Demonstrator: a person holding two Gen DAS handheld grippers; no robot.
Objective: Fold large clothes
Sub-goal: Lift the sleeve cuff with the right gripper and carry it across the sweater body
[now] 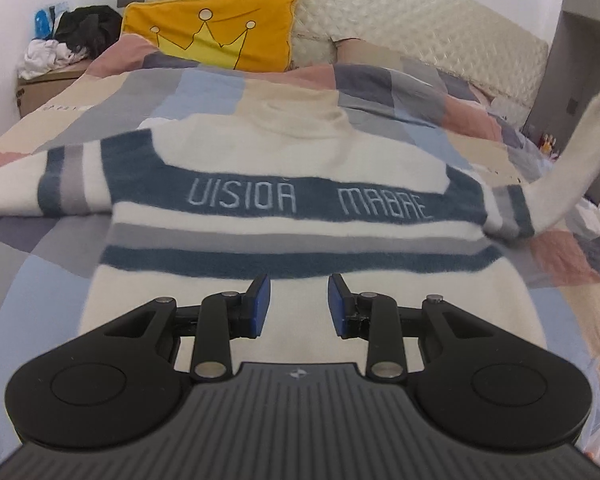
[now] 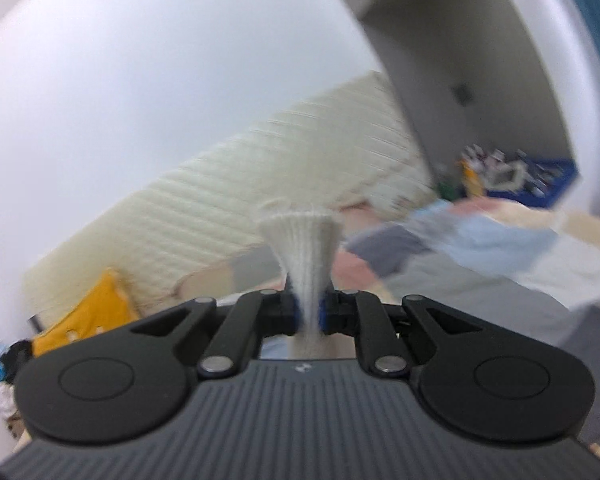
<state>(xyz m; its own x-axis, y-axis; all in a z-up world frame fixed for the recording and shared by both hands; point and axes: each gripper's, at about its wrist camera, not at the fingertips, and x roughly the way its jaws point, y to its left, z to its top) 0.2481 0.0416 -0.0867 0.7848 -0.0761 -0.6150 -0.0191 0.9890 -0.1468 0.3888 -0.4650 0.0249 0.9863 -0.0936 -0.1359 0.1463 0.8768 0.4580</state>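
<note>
While the cream sweater [image 1: 300, 152] lies face up across the patchwork quilt [image 1: 40, 264] on the bed, its turtleneck collar points toward twelve o'clock and its teal band with pale lettering runs straight across the chest. At nine o'clock in the left wrist view the garment's left sleeve [image 1: 32, 188] rests flat on the quilt, and beyond it, near eleven o'clock, a heap of dark and white clothes [image 1: 72, 40] sits on a cardboard box. An orange cushion with a crown drawing [image 1: 216, 28] leans against the quilted headboard [image 1: 400, 24] toward twelve o'clock. At six o'clock the left gripper [image 1: 299, 304] hangs above the lower body of the sweater, its blue pads [image 1: 263, 304] standing apart with nothing between them. Toward three o'clock the other sleeve [image 1: 576, 160] rises off the bed, its cuff lifted to the frame's edge. In the blurred right wrist view the right gripper [image 2: 309, 312] is pressed together on that ribbed cuff [image 2: 302, 240], which fans out past the fingertips toward twelve o'clock.
</note>
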